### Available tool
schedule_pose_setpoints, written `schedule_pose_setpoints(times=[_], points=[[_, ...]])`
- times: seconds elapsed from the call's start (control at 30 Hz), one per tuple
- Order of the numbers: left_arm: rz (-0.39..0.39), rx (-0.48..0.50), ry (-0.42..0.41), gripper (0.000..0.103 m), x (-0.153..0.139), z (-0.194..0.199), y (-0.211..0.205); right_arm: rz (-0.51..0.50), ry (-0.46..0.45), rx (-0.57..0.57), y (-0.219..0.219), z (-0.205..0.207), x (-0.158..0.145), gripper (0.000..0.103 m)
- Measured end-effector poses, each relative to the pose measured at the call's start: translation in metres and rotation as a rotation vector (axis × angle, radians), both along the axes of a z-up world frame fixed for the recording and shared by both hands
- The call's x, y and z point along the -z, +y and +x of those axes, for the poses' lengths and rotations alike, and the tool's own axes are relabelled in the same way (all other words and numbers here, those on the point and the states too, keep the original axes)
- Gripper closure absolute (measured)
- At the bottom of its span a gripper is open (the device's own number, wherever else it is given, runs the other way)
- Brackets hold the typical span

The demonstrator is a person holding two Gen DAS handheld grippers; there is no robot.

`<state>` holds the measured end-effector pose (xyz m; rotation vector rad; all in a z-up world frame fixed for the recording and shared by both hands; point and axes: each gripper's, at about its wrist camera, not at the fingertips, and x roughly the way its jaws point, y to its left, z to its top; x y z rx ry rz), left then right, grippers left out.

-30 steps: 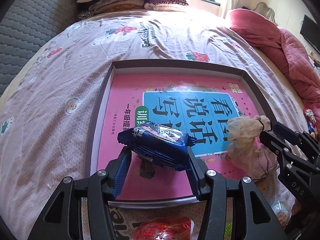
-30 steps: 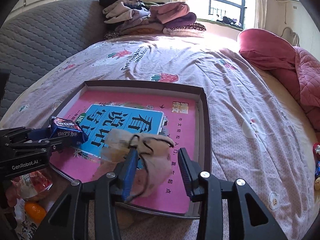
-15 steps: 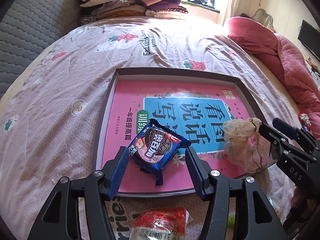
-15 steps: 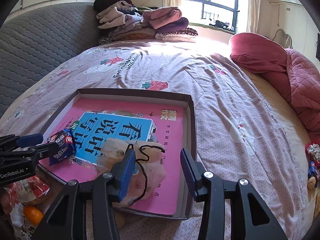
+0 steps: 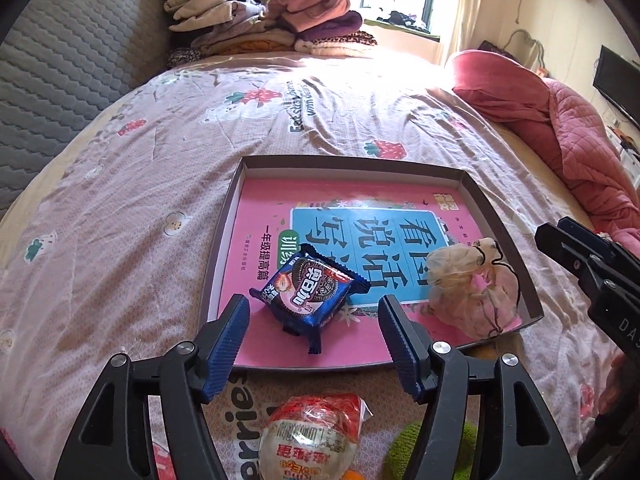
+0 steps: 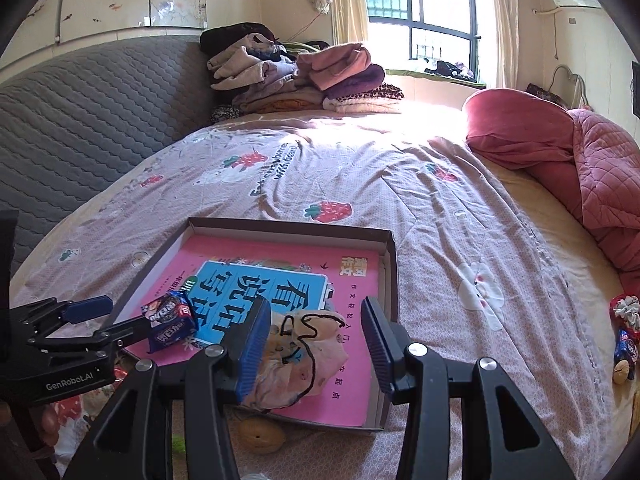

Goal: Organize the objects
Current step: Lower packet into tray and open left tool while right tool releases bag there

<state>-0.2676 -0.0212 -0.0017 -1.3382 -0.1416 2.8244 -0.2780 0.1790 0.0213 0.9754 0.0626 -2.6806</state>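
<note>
A shallow brown box (image 5: 496, 216) with a pink book cover inside lies on the bed; it also shows in the right wrist view (image 6: 390, 276). A blue Oreo packet (image 5: 310, 292) lies in the box near its front edge, just beyond my open left gripper (image 5: 314, 334). In the right wrist view the packet (image 6: 170, 320) lies beside the left gripper (image 6: 108, 320). A beige drawstring pouch (image 5: 472, 286) rests in the box's front right corner. My right gripper (image 6: 316, 340) is open with the pouch (image 6: 304, 356) lying between its fingers.
A red-topped wrapped snack (image 5: 312, 432) and a green object (image 5: 412, 444) lie on the bed near me. A walnut-like object (image 6: 260, 436) sits by the box front. Small toys (image 6: 624, 340) lie at the right. Folded clothes (image 5: 260, 28) and a pink quilt (image 5: 560, 128) lie farther back.
My left gripper opened, dropped the Oreo packet into the box and drew back. My right gripper opened off the pouch, which now rests in the box, and both grippers pulled back and up.
</note>
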Motion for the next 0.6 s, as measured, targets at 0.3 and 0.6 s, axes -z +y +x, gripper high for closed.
schedule_pose_setpoints(times=[0.3,0.6], points=[[0.001,0.008,0.065,0.032,-0.023,0.034,0.006,-0.011,0.09,-0.013,0.004,0.045,-0.02,0.045],[0.008,0.017,0.094,0.031,-0.032,0.069,0.007,-0.03,0.11,-0.033,0.003,0.078,-0.029,0.043]])
